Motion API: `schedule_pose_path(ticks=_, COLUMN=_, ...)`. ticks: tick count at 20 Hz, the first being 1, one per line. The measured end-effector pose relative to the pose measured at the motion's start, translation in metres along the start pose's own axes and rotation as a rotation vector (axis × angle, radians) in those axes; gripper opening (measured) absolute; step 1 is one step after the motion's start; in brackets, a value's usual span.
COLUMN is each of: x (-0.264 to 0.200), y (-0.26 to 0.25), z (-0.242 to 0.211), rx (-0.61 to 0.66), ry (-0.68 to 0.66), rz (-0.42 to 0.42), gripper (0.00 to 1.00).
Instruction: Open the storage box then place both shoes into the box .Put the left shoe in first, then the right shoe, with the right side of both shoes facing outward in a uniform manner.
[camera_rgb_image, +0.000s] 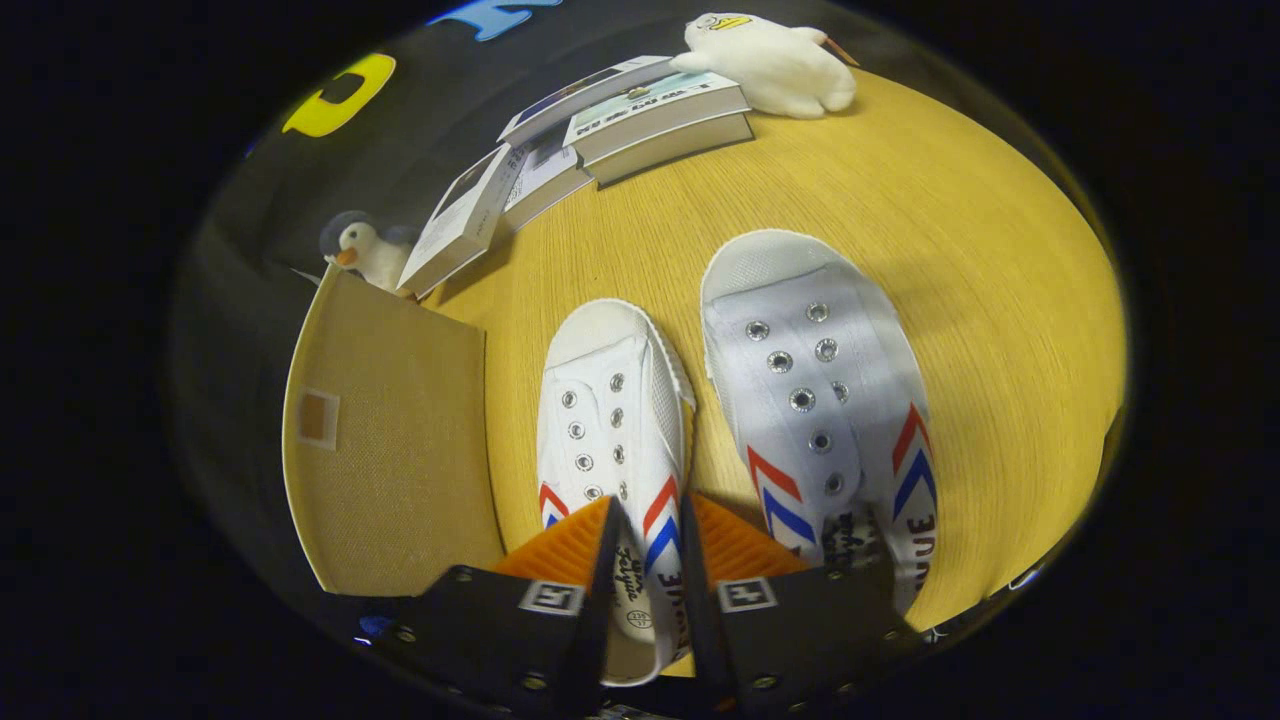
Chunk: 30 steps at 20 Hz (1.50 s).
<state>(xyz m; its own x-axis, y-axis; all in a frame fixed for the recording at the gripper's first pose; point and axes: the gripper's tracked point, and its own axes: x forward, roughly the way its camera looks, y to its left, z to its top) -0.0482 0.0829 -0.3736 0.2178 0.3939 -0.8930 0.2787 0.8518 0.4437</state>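
Here is a yellow wood-grain desk (900, 250), rounded at its far rim, set inside a booth walled with black cloth (300, 190). Two white canvas lace-less shoes with red and blue chevron stripes sit side by side on it, toes pointing away from the tool. The shoe on the left (610, 400) lies nearer, and the shoe on the right (810, 370) sits just beside it, a strip of bare desk between them. The tool (647, 560) comes in low over the left one: its two fingers stand a little apart, straddling the right wall of that shoe near the heel opening, one finger over the inside of the shoe and one on the outer side, though whether both press on the canvas cannot be told. Left of the shoes stands one beige fabric storage box (390, 440) with a small square label patch, its flat face turned up. Beyond, at the far side of the desk, several books (640, 115) lie fanned together. Two soft toys complete the count: a white plush animal (775, 65) beside the books, and a small grey-and-white plush penguin (362, 248) behind the box.
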Motion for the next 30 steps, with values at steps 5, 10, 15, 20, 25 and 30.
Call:
schedule_pose_path(ticks=5, x=-0.001, y=0.004, z=-0.001, rx=0.044, ry=0.002, rz=0.016, gripper=0.07)
schedule_pose_path(ticks=10, x=-0.017, y=0.018, z=0.000, rx=0.035, ry=-0.012, rz=0.047, gripper=0.07)
schedule_pose_path(ticks=15, x=-0.045, y=0.048, z=0.017, rx=0.049, ry=-0.059, rz=0.132, gripper=0.07)
schedule_pose_path(ticks=20, x=-0.081, y=0.085, z=0.033, rx=0.039, ry=-0.113, rz=0.207, gripper=0.06)
schedule_pose_path(ticks=25, x=-0.108, y=0.128, z=0.044, rx=0.004, ry=-0.155, rz=0.271, gripper=0.06)
schedule_pose_path(ticks=30, x=-0.117, y=0.177, z=0.046, rx=-0.060, ry=-0.172, rz=0.305, gripper=0.06)
